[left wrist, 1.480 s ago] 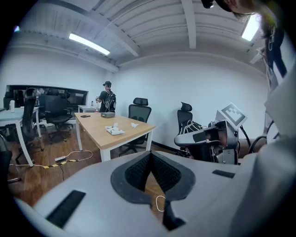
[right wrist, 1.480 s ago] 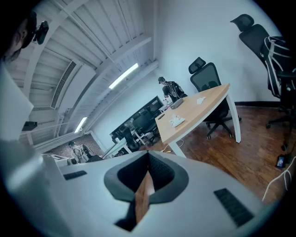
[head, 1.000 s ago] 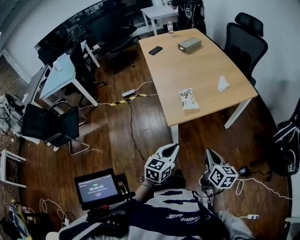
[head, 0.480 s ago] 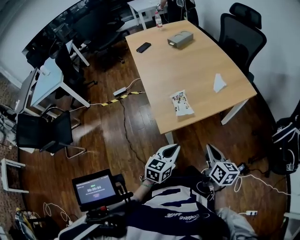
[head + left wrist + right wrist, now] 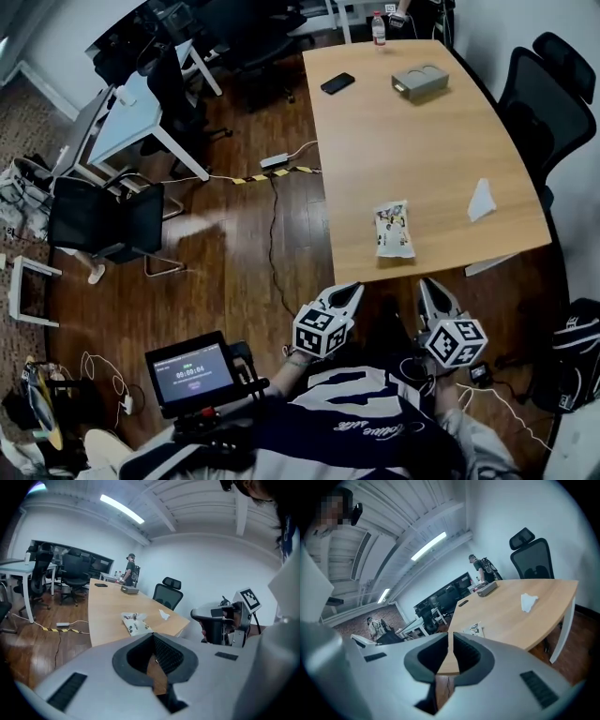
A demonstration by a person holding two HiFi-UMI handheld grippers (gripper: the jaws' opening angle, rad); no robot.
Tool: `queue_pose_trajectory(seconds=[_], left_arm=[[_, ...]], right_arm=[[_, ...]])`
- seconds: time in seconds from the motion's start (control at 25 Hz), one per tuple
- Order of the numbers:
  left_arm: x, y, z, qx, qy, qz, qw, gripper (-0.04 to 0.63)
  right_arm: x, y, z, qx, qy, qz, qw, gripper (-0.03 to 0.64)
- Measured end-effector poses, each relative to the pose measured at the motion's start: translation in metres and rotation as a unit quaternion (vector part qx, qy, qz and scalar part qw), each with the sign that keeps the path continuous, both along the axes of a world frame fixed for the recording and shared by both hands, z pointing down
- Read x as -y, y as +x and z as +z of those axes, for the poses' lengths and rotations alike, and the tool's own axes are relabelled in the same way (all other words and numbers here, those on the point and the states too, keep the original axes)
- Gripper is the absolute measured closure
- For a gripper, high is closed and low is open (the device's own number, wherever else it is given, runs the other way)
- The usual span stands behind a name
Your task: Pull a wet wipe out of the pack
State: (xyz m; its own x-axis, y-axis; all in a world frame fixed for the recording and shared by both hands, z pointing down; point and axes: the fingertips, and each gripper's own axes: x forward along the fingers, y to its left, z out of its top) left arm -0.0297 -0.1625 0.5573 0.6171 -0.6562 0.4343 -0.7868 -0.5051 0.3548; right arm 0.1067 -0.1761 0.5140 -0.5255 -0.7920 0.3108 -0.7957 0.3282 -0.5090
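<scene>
The wet wipe pack (image 5: 394,230) lies flat near the wooden table's (image 5: 422,150) front edge, closed, white with printed pictures. It also shows in the left gripper view (image 5: 135,623) and the right gripper view (image 5: 474,629). Both grippers hang in front of the table, short of its edge and apart from the pack. My left gripper (image 5: 349,292) (image 5: 153,637) is shut with nothing in it. My right gripper (image 5: 429,289) (image 5: 450,637) shows a thin slit between its pads; its jaws are opening, and nothing is between them.
A crumpled white tissue (image 5: 481,199) lies right of the pack. Farther back on the table are a phone (image 5: 337,82), a grey box (image 5: 420,82) and a bottle (image 5: 379,28). A black office chair (image 5: 553,103) stands to the table's right. Cables (image 5: 272,173) cross the wooden floor at left.
The table and the pack have come nearer in the head view. Both grippers have moved forward to the table's front edge, side by side.
</scene>
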Motion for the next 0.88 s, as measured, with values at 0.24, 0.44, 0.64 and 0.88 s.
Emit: queue_pose_trajectory(seconds=[0.24,0.44,0.64,0.88], left_arm=[[0.052,0.026,0.011,-0.002,-0.02,-0.035,0.9992,0.592],[0.076,0.039,0.032,0.007,-0.055,-0.052,0.9971,0.592],[0.086,0.042,0.053,0.022,-0.082,-0.073,0.9937,0.592],[0.107,0.051,0.064,0.036,-0.087,-0.081,0.9923,0.592]], right_arm=[[0.068,0.0,0.004,-0.017,-0.005,-0.088,0.996,0.577],[0.098,-0.007,0.015,-0.077,0.001,-0.161,0.984,0.553],[0.11,-0.013,0.031,-0.138,0.012,-0.233,0.962,0.508],[0.122,-0.029,0.046,-0.223,0.045,-0.307,0.924,0.507]])
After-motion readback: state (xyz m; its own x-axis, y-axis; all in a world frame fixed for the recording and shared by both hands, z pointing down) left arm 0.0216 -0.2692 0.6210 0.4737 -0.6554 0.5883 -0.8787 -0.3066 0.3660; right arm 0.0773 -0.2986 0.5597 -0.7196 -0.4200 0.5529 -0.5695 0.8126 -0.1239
